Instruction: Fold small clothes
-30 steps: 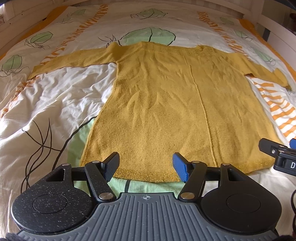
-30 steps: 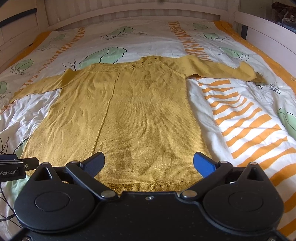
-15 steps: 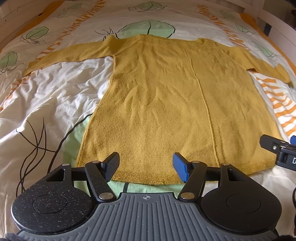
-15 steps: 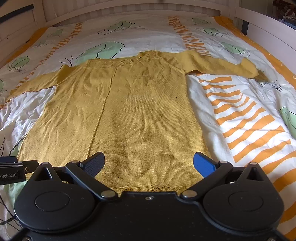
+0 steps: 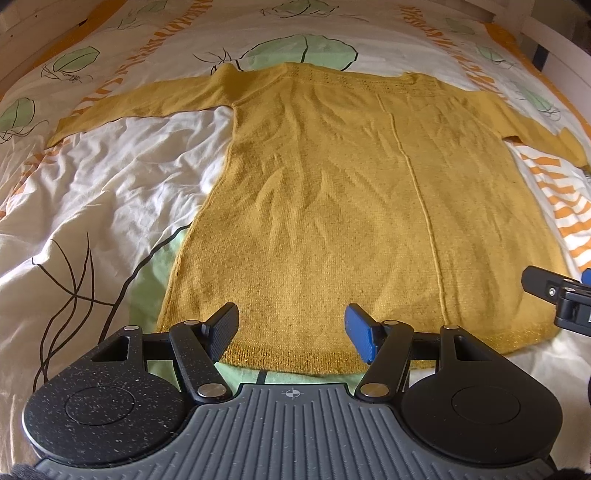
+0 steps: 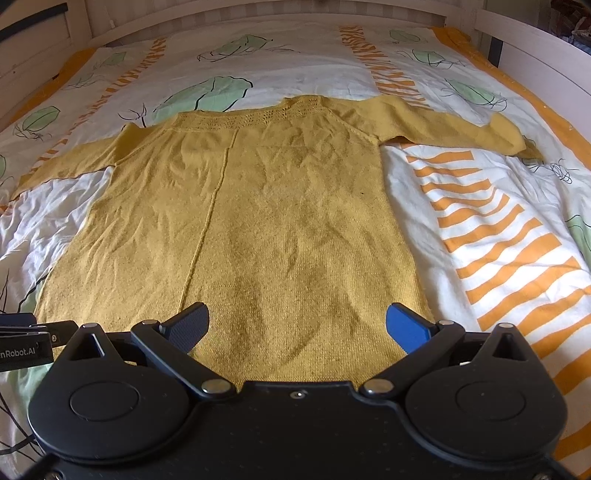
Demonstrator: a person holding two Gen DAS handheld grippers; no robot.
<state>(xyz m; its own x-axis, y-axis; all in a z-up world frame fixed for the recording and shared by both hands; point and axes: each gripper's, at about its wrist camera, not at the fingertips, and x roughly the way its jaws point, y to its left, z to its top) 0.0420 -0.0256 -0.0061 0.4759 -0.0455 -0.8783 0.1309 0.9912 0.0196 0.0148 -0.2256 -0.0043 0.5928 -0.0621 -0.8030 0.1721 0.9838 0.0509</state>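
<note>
Two grippers hang over the near hem of a mustard-yellow knitted sweater (image 5: 354, 206) that lies flat on a bed, body spread out and both sleeves stretched sideways. The left gripper (image 5: 291, 332) has its jaws parted with nothing between them; its fingertips (image 5: 223, 325) sit just above the hem band, left of the garment's middle. The right gripper (image 6: 297, 326) is spread wider, also empty, over the hem's right part, its blue fingertip close to the sweater's right side edge.

The hem runs in a shallow curve just beyond the fingertips, with a strip of green-printed duvet (image 5: 110, 177) showing between it and the left gripper's body. In the left wrist view the right gripper shows at the frame's right edge, over the hem's right corner. A raised seam (image 5: 417, 184) runs from neckline to hem, right of centre in that view.

Much bare bedding lies on either side: rumpled white cloth under the left sleeve (image 5: 144, 103), orange stripes beside the right flank under the right sleeve (image 6: 447, 123). Beyond the neckline the duvet continues to the white bed frame (image 6: 258, 14), whose side rail bounds the right edge.
</note>
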